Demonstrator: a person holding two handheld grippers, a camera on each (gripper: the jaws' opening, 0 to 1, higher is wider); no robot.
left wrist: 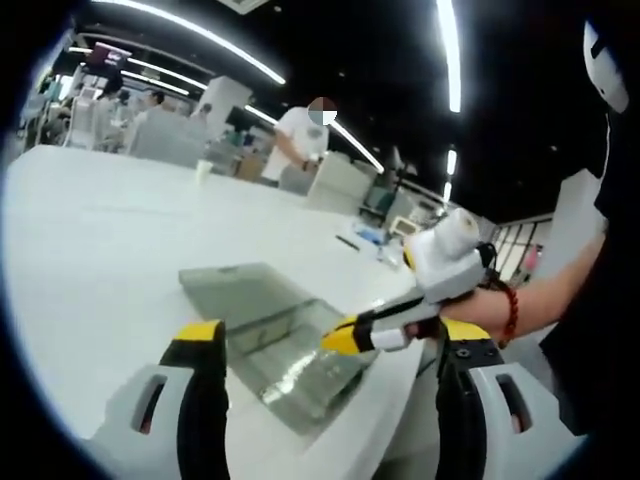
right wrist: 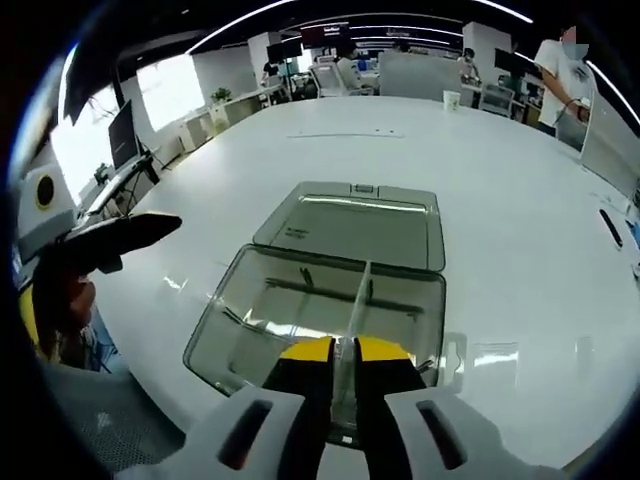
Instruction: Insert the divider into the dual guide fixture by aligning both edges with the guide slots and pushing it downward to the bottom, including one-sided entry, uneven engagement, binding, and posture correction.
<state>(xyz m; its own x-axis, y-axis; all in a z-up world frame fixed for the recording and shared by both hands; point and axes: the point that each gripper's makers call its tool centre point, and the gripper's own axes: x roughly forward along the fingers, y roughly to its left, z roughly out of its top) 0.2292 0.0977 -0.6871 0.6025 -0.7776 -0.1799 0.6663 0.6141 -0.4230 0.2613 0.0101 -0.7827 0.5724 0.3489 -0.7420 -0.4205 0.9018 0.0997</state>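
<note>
left gripper (left wrist: 320, 345): my yellow-tipped jaws stand wide apart with nothing between them, hovering above the near end of the box; I keep it idle as support.
box: clear smoky plastic rectangular container (right wrist: 310, 300) with hinged lid (right wrist: 350, 225) laid open flat behind it, on the glossy white table (right wrist: 480, 170); the guide slots sit in its walls, too faint to pick out.
divider: thin clear plastic divider panel (right wrist: 358, 300), seen edge-on, running from my right jaws out across the box interior; I cannot tell whether its far edge sits in a slot.
right gripper (right wrist: 342, 352): jaws pressed together on the divider's near edge, clamped tight.
step: I judge this the alignment stage, divider in or just over the box, not seated at the bottom.
next move: level the panel, check both edges meet their slots, then push straight down; if one side catches, back off and correct tilt.
pose: right gripper (left wrist: 345, 338) reaches in low over the box, wrist nearly level, red bead bracelet (left wrist: 512, 315) on it.
background: people at desks far off.
</note>
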